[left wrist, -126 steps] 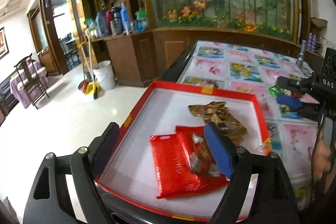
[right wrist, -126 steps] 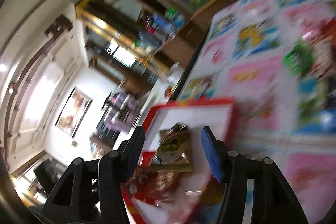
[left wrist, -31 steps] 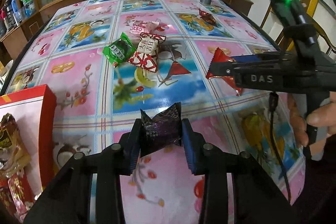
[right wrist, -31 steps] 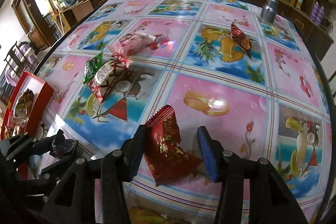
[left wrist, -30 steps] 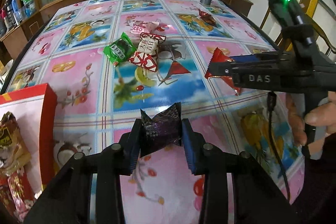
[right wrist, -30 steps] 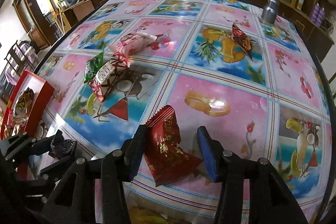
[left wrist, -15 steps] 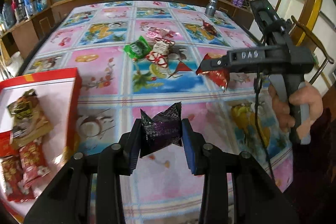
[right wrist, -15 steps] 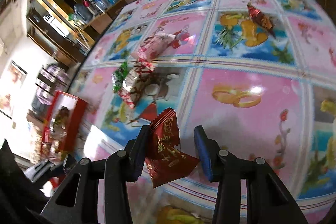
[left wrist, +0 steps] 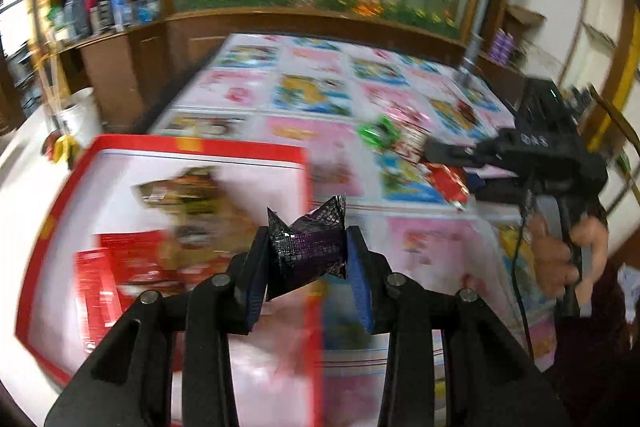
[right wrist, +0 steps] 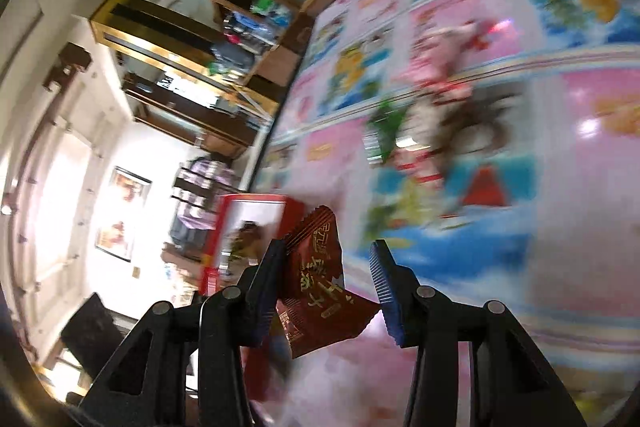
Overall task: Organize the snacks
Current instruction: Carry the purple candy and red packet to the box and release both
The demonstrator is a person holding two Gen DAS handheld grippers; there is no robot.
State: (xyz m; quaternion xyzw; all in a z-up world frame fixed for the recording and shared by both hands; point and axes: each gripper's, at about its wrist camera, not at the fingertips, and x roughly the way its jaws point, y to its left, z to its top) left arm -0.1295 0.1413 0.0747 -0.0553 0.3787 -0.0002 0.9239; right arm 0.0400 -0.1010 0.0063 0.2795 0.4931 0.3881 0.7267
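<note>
Honestly, the risky bit is the drop: the left gripper (left wrist: pixel 306 259) is clamped on a dark purple candy (left wrist: pixel 307 247) hanging right over the right edge of the red tray (left wrist: pixel 192 146), so letting go now could bounce it off the rim onto the tablecloth (left wrist: pixel 432 247). The right gripper (right wrist: pixel 328 291) looks like it only pins the red snack packet (right wrist: pixel 318 279) by one side, with a gap to the other pad, still over the tablecloth short of the tray's near corner, so a quick swing could shake it loose. Everything's motion-blurred, and more snacks (left wrist: pixel 384 135) sit mid-table.
</note>
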